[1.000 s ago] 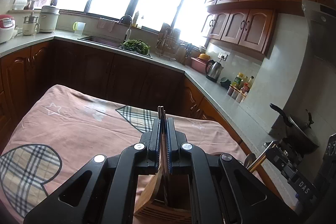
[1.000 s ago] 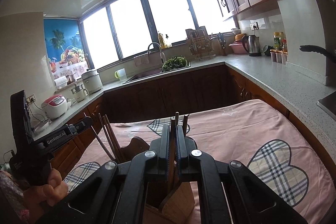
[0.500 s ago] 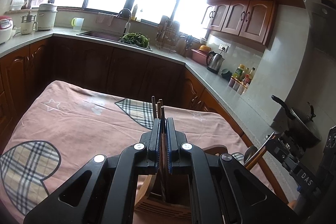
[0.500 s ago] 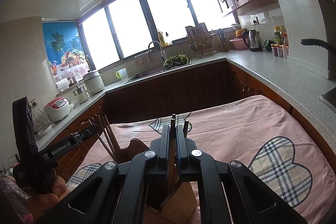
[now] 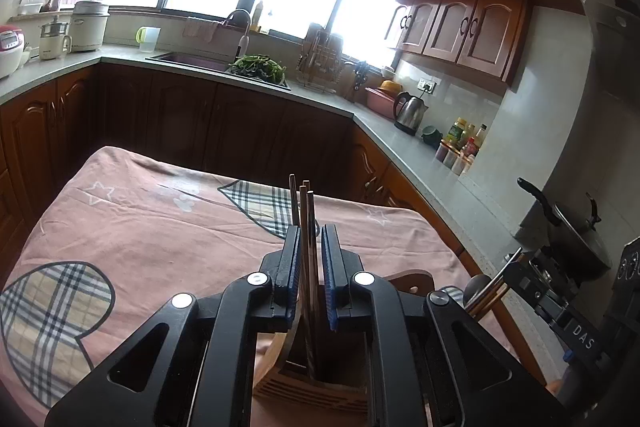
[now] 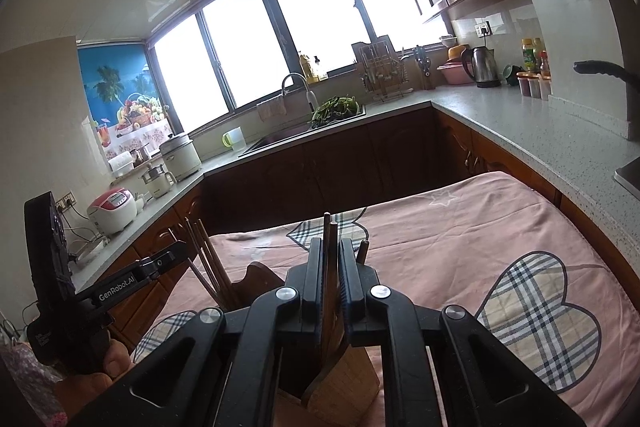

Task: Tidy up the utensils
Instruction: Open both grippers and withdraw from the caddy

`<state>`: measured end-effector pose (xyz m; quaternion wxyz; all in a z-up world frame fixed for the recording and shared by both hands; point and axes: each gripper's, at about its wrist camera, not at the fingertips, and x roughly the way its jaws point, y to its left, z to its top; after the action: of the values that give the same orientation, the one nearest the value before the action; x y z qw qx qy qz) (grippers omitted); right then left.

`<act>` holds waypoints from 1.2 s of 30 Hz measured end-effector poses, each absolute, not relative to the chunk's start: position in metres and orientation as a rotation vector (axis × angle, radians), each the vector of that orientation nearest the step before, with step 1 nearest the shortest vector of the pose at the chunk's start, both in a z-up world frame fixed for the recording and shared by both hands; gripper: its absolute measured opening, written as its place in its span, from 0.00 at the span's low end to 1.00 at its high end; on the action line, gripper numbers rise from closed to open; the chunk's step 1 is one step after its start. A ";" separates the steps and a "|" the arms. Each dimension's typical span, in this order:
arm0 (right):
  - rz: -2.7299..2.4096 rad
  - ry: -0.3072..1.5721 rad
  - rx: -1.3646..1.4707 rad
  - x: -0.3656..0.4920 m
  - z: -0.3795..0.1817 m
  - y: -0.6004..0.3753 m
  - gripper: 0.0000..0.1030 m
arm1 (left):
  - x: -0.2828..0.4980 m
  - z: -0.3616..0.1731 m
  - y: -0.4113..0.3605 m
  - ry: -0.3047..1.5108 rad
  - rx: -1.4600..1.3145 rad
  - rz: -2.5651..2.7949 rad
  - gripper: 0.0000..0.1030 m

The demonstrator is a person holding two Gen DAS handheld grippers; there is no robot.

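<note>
Left side first: the left gripper [image 5: 310, 251] sits right over the wooden holder [image 5: 312, 385], which stands on the pink cloth [image 5: 160, 227] just below its fingers. A bunch of chopsticks [image 5: 306, 219] stands between the blue pads [image 5: 294, 275], their lower ends down in a slot of the holder and their tips poking up past the fingertips. The jaws look slightly parted, with a sliver of gap on the right side of the sticks, so it seems more like a loose hold or a release than a firm pinch. Whether the left pad touches them can't be told for sure.

Moving right, the right gripper [image 6: 330, 259] hovers over the other end of the same holder [image 6: 340, 375]. Its jaws are narrow around a dark stick [image 6: 329, 239] that stands upright, with a second one [image 6: 363, 250] just outside the right finger. They look nearly closed on it, but real contact isn't clear.

What matters for the next move: in both views the sticks' long axis runs almost straight up, in line with the fingers, and the holder is directly underneath. So each gripper is already on top of its own slot, and pulling straight back along that axis is probably the safe exit. A sideways drift could tip the sticks.
</note>
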<state>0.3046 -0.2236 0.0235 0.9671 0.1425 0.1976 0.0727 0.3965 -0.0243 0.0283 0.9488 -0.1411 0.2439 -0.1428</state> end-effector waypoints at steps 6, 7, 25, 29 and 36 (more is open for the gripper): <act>0.140 0.403 0.303 0.306 0.022 -0.227 0.15 | 0.393 0.029 -0.024 0.490 -0.290 -0.286 0.34; 0.143 0.403 0.306 0.306 0.021 -0.228 0.15 | 0.392 0.029 -0.024 0.487 -0.287 -0.285 0.34; 0.198 0.347 0.329 0.295 0.030 -0.229 0.58 | 0.387 0.019 -0.013 0.517 -0.287 -0.266 0.60; 0.198 0.326 0.346 0.289 0.034 -0.232 0.69 | 0.379 0.018 -0.006 0.516 -0.294 -0.254 0.79; 0.207 0.285 0.348 0.272 0.043 -0.232 0.91 | 0.357 0.021 0.005 0.510 -0.293 -0.224 0.96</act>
<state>0.2720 -0.2324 0.0429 0.9695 0.1723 0.1411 0.1024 0.3571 0.0051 0.0215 0.9509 -0.1443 0.2507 -0.1102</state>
